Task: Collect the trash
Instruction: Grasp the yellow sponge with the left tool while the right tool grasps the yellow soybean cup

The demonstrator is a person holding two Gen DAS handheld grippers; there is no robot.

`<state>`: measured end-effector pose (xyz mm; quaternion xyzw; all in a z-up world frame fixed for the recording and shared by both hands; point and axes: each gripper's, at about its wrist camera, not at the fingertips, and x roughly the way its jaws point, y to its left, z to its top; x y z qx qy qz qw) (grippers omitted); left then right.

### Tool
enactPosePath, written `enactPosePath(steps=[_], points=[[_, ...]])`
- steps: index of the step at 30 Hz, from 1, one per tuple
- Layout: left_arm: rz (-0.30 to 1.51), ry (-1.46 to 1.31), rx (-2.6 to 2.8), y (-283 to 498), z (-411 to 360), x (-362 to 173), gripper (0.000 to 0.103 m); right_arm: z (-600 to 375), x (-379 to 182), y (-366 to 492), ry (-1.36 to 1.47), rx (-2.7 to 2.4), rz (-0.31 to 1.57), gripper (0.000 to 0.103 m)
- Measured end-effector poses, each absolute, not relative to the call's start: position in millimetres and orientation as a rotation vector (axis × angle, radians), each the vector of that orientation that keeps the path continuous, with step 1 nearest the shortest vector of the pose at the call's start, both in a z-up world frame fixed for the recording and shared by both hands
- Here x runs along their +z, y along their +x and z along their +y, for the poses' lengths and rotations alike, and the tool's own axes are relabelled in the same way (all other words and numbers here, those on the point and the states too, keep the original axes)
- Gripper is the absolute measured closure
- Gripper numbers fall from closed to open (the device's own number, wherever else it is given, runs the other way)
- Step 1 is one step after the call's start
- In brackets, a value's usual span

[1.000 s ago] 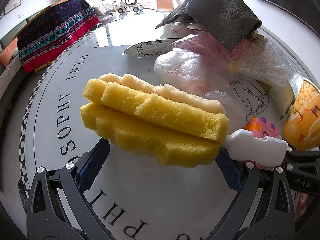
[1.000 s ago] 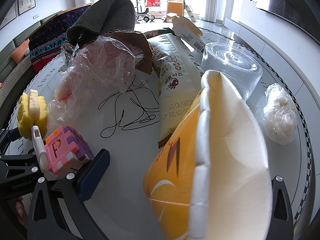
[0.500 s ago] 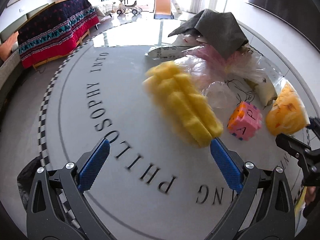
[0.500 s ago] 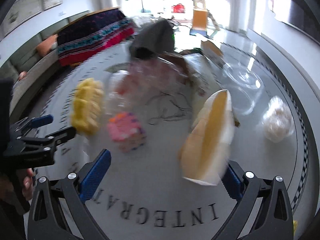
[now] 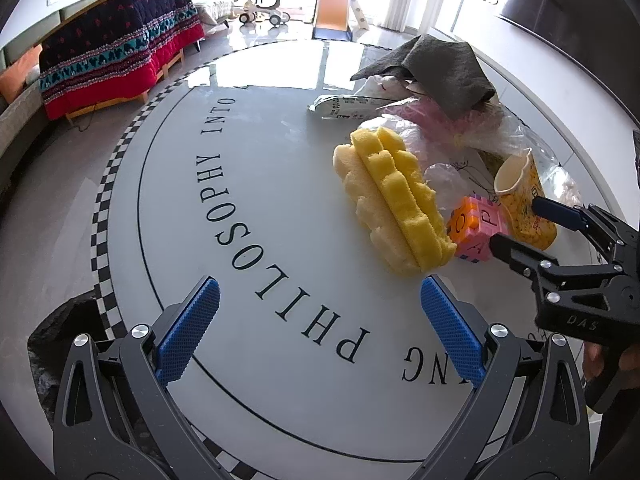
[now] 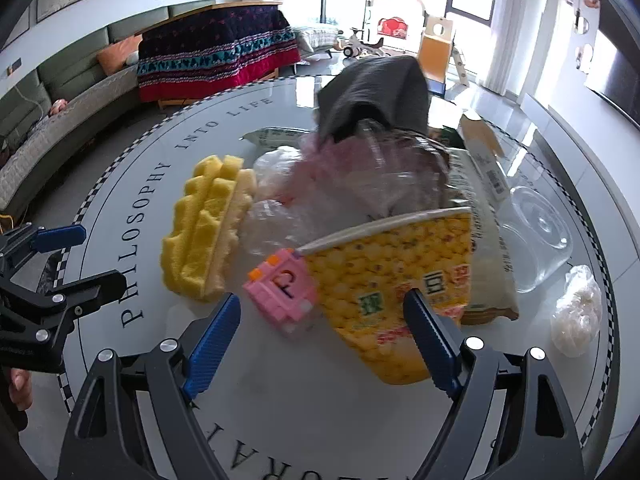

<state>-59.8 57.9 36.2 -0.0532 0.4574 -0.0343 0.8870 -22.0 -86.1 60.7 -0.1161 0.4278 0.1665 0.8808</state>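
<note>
Both grippers, left gripper (image 5: 320, 340) and right gripper (image 6: 320, 344), gape wide and empty; that upright paper cup (image 6: 400, 280) could topple if clipped

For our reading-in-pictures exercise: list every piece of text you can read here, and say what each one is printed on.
"PHILOSOPHY INTO LIFE": round table.
"P", "A", "O": pink cube.
"DAS": right gripper body.
Paper cup: print too distorted to read.
Snack bag: print too small.

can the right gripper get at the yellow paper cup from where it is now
Probably yes. The right gripper is open, and the yellow paper cup lies on its side just ahead of its fingers. Only the pink block crowds the left finger's path.
</note>
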Motion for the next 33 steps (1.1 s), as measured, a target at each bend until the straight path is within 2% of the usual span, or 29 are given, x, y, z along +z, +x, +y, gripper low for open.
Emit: enactPosePath(steps=[9,20,31,32,33], points=[[0.939,-0.095,-0.107,-49,41,44,0.006,-116,75,-22,-0.186,0.329,0.864,0.018],[0.944,-0.083,-0.114,-43,37,48,0.006,-129,59,8,-0.162,0.461,0.893,0.016],[0.951,-0.078,-0.137,-33,30,46,0.006,-154,43,-4,-0.148,0.566,0.943,0.016],[0.953,-0.073,-0.139,-32,28,45,0.006,-153,39,-3,-0.149,0.565,0.956,0.018],[0.954,-0.07,-0.141,-32,27,45,0.006,-153,34,-2,-0.147,0.555,0.966,0.035]])
